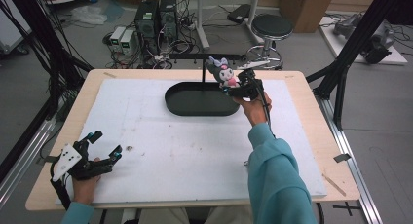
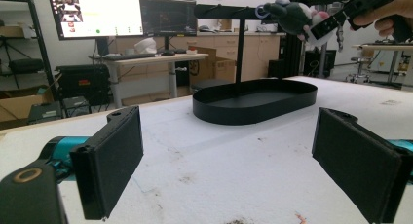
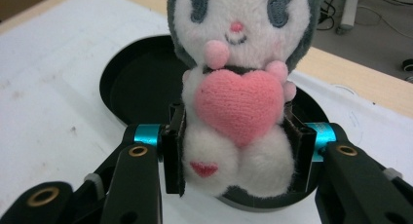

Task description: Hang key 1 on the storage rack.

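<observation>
Plush white and dark grey, a small doll [image 3: 236,95] hugging a pink heart is clenched at its body between the pads of the right claw [image 1: 237,85], held up in the air over the right end of the black oval tray [image 1: 181,101]. That tray is seen at the far middle of the bench [image 1: 302,136], on the white mat [image 1: 185,151]. From the right gripper view, the doll is upright and facing the camera, the tray's rim below it. At the near left corner, the left claw [image 1: 104,145] is held just above the mat, released, its 2 pads spread wide with nothing between them. Behind the tray, a thin black stand [image 2: 239,48] is seen rising.
</observation>
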`<state>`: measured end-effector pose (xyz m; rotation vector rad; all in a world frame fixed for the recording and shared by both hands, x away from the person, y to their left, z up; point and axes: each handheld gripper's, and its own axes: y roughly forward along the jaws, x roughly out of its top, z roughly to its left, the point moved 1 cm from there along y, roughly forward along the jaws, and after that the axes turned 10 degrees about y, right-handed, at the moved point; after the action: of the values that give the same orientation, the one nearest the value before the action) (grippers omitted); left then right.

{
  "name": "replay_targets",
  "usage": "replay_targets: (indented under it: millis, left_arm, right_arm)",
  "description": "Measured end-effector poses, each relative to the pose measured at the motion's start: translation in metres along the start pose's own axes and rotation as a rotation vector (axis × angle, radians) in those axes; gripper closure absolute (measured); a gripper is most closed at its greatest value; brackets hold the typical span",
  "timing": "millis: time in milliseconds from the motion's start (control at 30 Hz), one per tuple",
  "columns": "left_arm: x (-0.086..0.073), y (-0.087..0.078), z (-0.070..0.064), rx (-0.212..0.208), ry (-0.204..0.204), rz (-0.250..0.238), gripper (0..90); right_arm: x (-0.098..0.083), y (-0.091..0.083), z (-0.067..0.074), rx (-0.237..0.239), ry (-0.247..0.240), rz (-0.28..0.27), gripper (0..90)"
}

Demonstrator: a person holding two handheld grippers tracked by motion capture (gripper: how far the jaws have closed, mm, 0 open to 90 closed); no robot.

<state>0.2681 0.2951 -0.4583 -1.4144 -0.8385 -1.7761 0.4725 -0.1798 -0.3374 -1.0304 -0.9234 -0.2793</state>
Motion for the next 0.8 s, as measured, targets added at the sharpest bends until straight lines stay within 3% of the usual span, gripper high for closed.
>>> replay_targets:
  millis: [167, 500, 800]
  left_arm:
    - [0.0, 0.0, 0.0, 0.0, 0.001, 0.0, 11.7]
    - [0.0, 0.0, 0.0, 0.0, 0.004, -0.003, 11.8]
    - [0.0, 0.0, 0.0, 0.0, 0.003, -0.002, 11.8]
  right_arm:
    - [-0.005, 0.009, 0.0, -0.002, -0.017, 0.051, 54.7]
    - [-0.007, 0.02, 0.004, -0.005, -0.035, 0.099, 54.5]
    - [-0.009, 0.035, 0.0, -0.016, -0.022, 0.102, 54.5]
